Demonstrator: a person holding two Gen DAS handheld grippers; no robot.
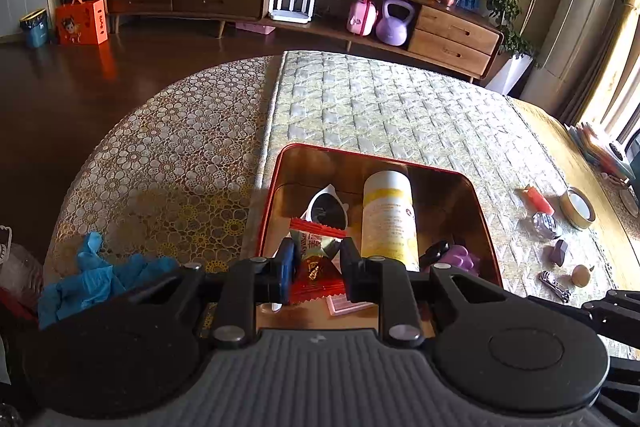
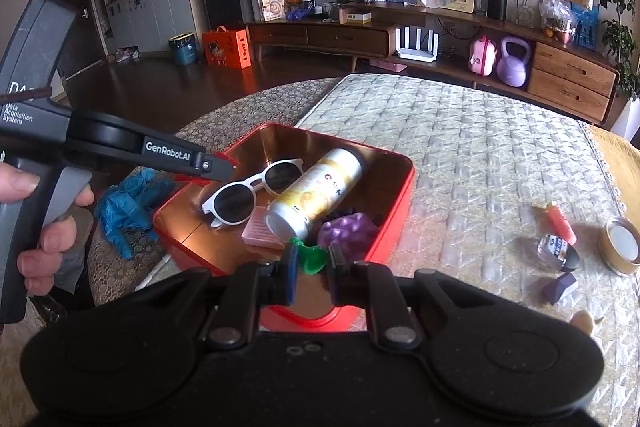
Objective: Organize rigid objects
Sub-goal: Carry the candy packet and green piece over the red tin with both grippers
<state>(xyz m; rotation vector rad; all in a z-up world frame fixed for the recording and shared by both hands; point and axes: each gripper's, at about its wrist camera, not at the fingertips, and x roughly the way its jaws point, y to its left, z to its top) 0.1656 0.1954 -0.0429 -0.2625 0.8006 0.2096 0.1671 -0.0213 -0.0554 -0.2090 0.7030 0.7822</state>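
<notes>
1. Left gripper (image 1: 315,267) is clamped on a red crinkly foil snack packet (image 1: 316,265), pads pinching it from both sides. It's hovering over the near-left part of the open red metal tin w/ a shiny gold inside (image 1: 486,227).
2. Right gripper (image 2: 311,269) is closed on a small green plastic piece (image 2: 310,255), held at the tin's near rim. Can't tell what the green thing actually is tbh.
3. Already in the tin: white-framed round sunglasses w/ dark lenses (image 2: 250,191), a white and yellow cylindrical bottle (image 2: 314,198) lying on its side just beside them, a flat pink ridged block (image 2: 259,233) under the bottle's near end, and a purple bumpy grape-shaped toy (image 2: 346,233) next to that.
4. Tin sits on a quilted pale table cover (image 2: 480,155).
5. Still loose on the cover, off to the right & well apart from the tin: an orange-red tube (image 2: 560,221), a roll of tan tape (image 2: 622,245), a small clear wrapped item (image 2: 556,251), a purple faceted block (image 2: 560,287), plus metal nail clippers (image 1: 554,285) and a small round wooden piece (image 1: 581,275).
6. Crumpled blue rubber gloves (image 2: 124,203) lie left of the tin on the lacy circle-pattern cloth (image 1: 168,167).
7. A person's hand (image 2: 44,223) wraps the left gripper's handle.
</notes>
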